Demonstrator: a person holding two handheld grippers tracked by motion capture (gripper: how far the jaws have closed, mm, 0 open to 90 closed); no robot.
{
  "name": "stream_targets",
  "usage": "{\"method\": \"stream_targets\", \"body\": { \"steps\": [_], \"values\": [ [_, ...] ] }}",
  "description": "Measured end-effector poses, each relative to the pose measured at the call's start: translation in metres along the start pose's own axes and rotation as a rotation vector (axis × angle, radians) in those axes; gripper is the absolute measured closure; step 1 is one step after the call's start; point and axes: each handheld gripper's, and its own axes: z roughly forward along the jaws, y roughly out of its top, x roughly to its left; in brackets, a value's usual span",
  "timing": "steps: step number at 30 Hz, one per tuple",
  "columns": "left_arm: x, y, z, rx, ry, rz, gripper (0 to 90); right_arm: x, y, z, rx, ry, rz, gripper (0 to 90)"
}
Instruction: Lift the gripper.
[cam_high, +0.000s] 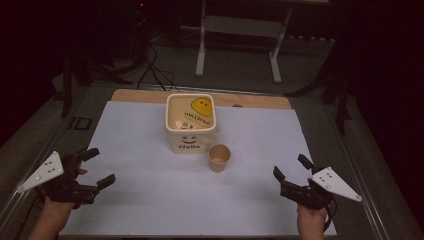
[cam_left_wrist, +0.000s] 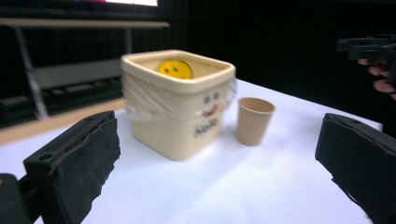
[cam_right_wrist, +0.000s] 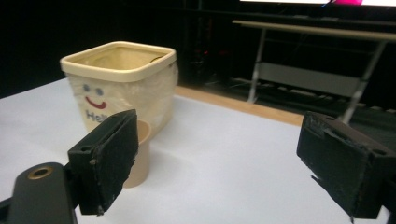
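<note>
The cream tub (cam_high: 190, 123) reads "Hello" under a smiley; a paper cup (cam_high: 219, 158) stands beside it. Left tongs (cam_high: 95, 167) and right tongs (cam_high: 292, 168) hover released, empty, over the bench (cam_high: 150, 190).

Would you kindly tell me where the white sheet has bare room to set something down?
The widest bare stretch lies between the left tongs and the right tongs, in front of the paper cup. Both flanks of the cream tub are bare too. It is crowded only where cup and tub stand close together.
</note>
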Motion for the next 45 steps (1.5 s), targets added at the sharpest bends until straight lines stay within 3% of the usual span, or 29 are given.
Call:
{"method": "stream_targets", "body": {
  "steps": [3, 5, 8, 11, 14, 16, 28, 45],
  "values": [
    [-0.004, 0.001, 0.002, 0.031, 0.023, 0.013, 0.7, -0.001, 0.000, -0.005, -0.015, -0.007, -0.014, 12.6],
    [-0.005, 0.002, 0.002, 0.039, -0.037, 0.003, 0.7, -0.003, 0.001, -0.007, -0.019, -0.015, -0.025, 12.7],
    [-0.006, 0.004, 0.002, 0.046, -0.057, 0.010, 0.7, -0.005, 0.000, -0.008, -0.022, -0.013, -0.030, 12.7],
    [-0.005, 0.007, 0.003, 0.041, -0.077, -0.009, 0.7, -0.007, -0.001, -0.006, -0.001, -0.003, -0.030, 12.7],
    [-0.006, 0.014, 0.007, 0.061, -0.100, -0.008, 0.7, -0.006, -0.002, -0.005, 0.005, -0.001, -0.037, 12.7],
    [-0.007, 0.020, 0.011, 0.094, -0.113, 0.016, 0.7, -0.007, -0.001, -0.005, 0.003, 0.002, -0.033, 12.7],
    [-0.002, 0.055, 0.044, 0.162, -0.186, 0.059, 0.8, -0.008, -0.001, -0.002, 0.013, 0.029, -0.016, 12.7],
    [-0.017, 0.091, 0.102, 0.324, -0.299, 0.161, 0.9, -0.004, 0.000, 0.000, 0.029, 0.048, -0.029, 12.7]
  ]
}}
